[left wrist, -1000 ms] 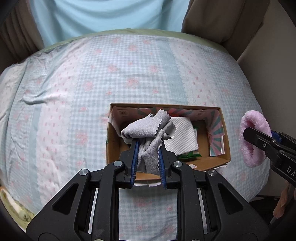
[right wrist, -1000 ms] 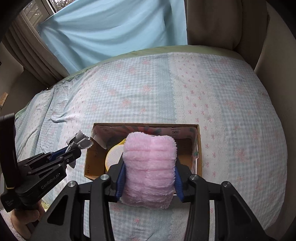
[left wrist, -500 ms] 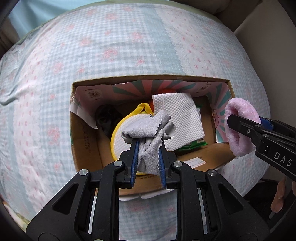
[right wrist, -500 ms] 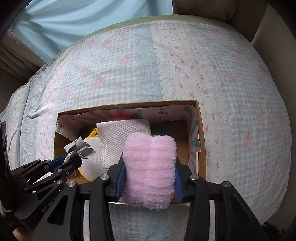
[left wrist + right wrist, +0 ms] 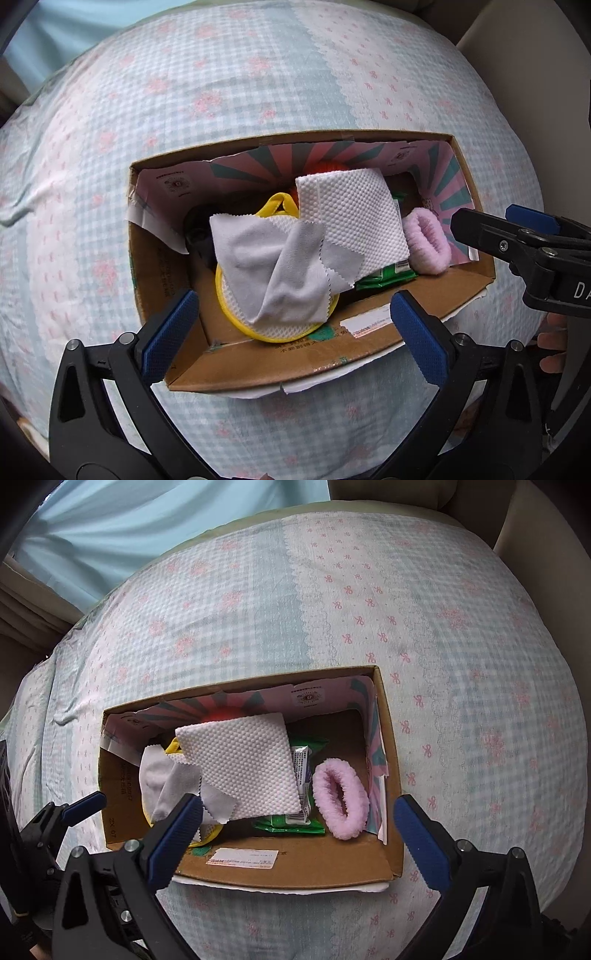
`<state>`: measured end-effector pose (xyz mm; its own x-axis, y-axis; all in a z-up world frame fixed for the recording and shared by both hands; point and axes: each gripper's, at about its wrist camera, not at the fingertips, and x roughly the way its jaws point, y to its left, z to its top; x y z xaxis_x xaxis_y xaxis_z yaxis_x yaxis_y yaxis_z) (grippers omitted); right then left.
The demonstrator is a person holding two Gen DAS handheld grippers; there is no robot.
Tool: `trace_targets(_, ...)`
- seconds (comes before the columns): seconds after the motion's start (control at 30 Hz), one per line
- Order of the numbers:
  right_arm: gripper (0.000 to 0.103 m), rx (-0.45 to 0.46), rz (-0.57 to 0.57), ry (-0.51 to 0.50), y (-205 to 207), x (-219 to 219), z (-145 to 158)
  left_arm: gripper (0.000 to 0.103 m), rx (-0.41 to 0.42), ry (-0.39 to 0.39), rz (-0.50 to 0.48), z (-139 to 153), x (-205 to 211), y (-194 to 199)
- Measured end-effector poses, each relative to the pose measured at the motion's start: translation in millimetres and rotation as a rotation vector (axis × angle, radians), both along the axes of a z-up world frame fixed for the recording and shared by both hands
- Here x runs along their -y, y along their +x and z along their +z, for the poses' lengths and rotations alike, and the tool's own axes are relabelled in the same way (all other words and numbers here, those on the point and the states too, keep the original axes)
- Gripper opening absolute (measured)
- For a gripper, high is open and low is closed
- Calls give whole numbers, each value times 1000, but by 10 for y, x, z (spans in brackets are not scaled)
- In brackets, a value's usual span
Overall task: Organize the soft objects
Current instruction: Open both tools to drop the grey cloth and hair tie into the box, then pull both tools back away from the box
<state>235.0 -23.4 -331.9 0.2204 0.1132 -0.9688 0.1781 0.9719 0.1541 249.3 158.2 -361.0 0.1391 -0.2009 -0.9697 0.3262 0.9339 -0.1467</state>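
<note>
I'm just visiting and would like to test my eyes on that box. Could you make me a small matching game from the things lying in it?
Things:
1. grey cloth
2. pink fluffy ring
3. white paper towel
4. green packet

Places:
A. at the box's right end
B. draped over the yellow-rimmed pad
C. mostly hidden under the towel
D. topmost, in the middle

Pairs: 1-B, 2-A, 3-D, 4-C

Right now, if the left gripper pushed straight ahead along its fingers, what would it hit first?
Most likely the grey cloth, draped over the yellow-rimmed pad in the cardboard box. The left gripper is open and centred on it, though depth is unclear and the box's near wall may come first.
</note>
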Motion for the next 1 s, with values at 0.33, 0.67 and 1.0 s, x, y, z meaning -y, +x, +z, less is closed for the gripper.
trace_targets(0.33, 103, 76, 5, 4, -215, 5, 438, 103, 80, 4, 24, 460, -62, -153)
trace_targets(0.67, 103, 313, 50, -96, -715, 214, 1981, 103, 311, -27, 110, 1798, -55, -612)
trace_targets(1.0, 103, 540, 47, -193, -1428, 480, 3027, 103, 662, -68, 212, 3326, -21, -1409)
